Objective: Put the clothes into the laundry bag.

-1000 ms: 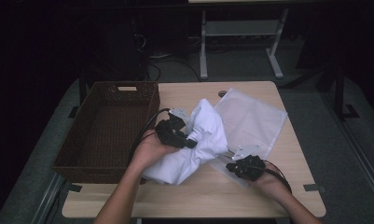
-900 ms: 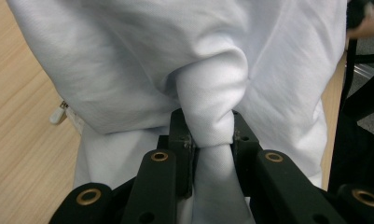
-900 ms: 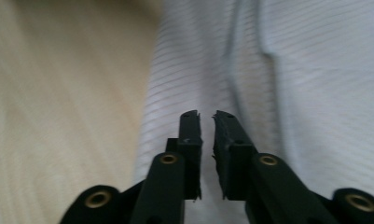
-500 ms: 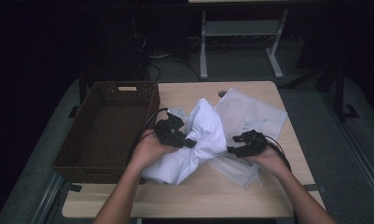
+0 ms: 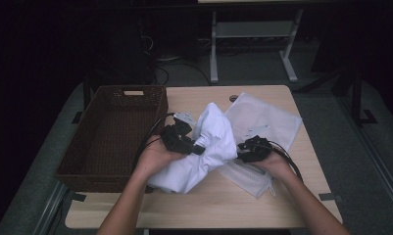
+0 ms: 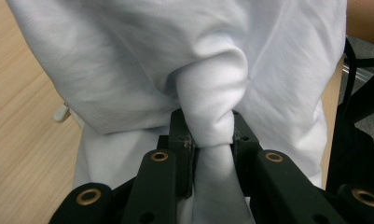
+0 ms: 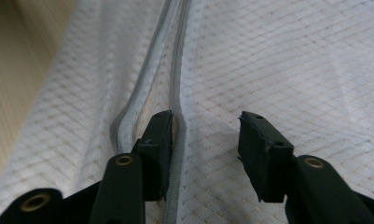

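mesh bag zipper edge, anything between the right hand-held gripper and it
Nothing visible. The right hand-held gripper sits right over the mesh bag, jaws apart, one jaw at the zipper edge. The white garment is off to the side, clamped in the left hand-held gripper.

Cloth, mesh, wicker and wood, all matt.

The white woven cloth garment [image 6: 142,70] looks soft and smooth; the white diamond-patterned mesh bag [image 7: 278,60] is rougher, with a grey zip tape. The dark brown wicker basket [image 5: 110,132] is coarse; the light wooden tabletop [image 5: 218,200] is smooth.
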A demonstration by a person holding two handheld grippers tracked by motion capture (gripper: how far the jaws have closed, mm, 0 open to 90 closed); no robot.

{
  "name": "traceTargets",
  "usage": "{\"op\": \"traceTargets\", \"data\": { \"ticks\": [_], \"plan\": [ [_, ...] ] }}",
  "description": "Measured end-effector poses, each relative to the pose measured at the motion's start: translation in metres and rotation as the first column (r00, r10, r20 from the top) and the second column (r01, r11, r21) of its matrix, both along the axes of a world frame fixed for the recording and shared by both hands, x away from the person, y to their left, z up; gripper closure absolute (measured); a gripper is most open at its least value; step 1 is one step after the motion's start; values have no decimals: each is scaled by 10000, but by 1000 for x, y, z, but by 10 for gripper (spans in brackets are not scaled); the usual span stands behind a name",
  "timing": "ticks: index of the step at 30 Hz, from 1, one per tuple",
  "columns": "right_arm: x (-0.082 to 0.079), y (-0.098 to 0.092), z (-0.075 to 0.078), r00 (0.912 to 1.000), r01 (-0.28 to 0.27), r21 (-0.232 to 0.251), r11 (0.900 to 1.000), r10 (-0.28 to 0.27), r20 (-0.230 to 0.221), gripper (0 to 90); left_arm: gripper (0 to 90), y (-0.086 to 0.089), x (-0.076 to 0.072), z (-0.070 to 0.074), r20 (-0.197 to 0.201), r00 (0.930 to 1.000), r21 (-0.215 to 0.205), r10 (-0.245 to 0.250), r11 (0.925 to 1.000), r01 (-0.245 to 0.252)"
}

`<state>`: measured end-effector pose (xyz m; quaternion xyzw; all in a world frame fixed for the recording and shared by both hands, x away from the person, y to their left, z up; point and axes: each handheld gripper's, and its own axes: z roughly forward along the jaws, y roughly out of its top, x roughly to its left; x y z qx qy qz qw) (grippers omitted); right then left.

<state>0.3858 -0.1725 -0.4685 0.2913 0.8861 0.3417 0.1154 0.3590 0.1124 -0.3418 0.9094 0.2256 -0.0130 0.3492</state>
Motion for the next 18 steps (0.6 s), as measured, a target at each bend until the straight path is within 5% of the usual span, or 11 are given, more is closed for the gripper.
{"op": "traceTargets", "data": {
  "ticks": [9,18],
  "plan": [
    [2,-3,1,9994,113,244,9996,-105,-316,856,758,0,0,0,-21,10000,8,-8,10000,8],
    [0,-12,17,9985,471,814,9956,-492,247,879,758,0,0,-2,-65,10000,64,-13,10000,13]
  ]
}}
